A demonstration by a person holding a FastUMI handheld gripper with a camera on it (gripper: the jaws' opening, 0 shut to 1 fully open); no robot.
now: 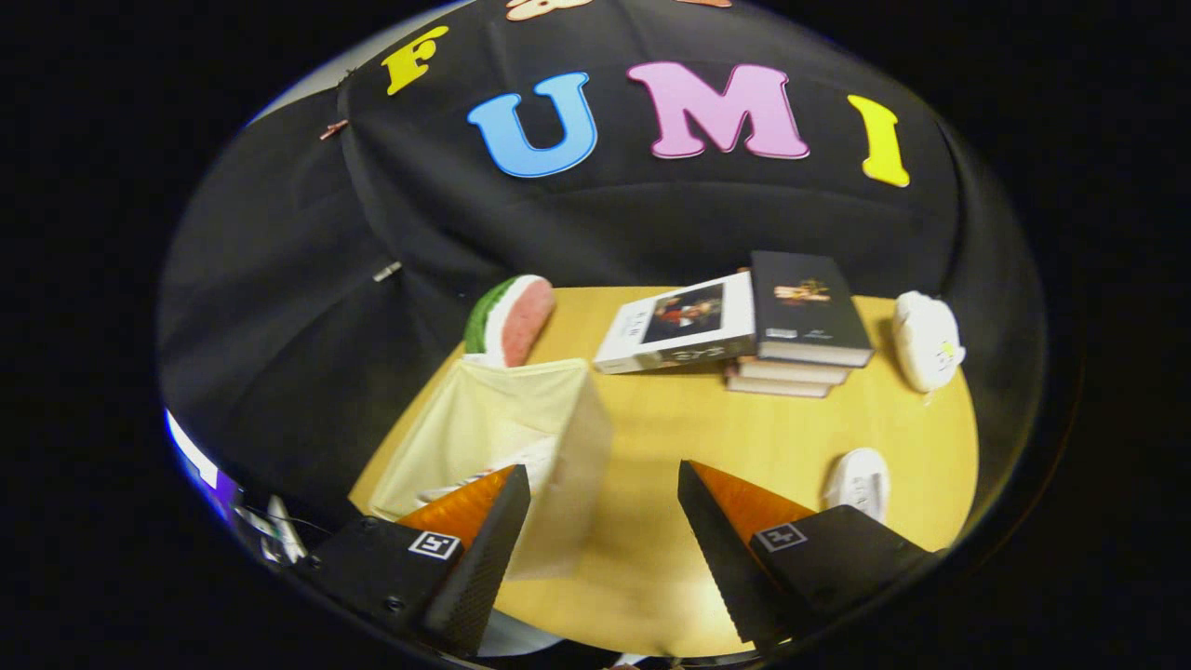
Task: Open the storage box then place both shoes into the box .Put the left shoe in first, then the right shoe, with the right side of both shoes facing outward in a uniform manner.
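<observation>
A beige fabric storage box [502, 409] stands open-topped on the wooden table [707, 437], just ahead of my left finger. Inside it lies something white, seemingly a shoe [532, 458], partly hidden behind that finger. A second white shoe [858, 481] rests on the table just past my right finger, near the table's right edge. My gripper [600, 470] hovers above the table with its fingers wide apart and nothing between them; the box's right wall sits just inside the left finger.
A stack of books [744, 330] lies at the back of the table. A watermelon-slice toy [510, 319] stands behind the box, and a white rounded object [924, 340] sits at the back right.
</observation>
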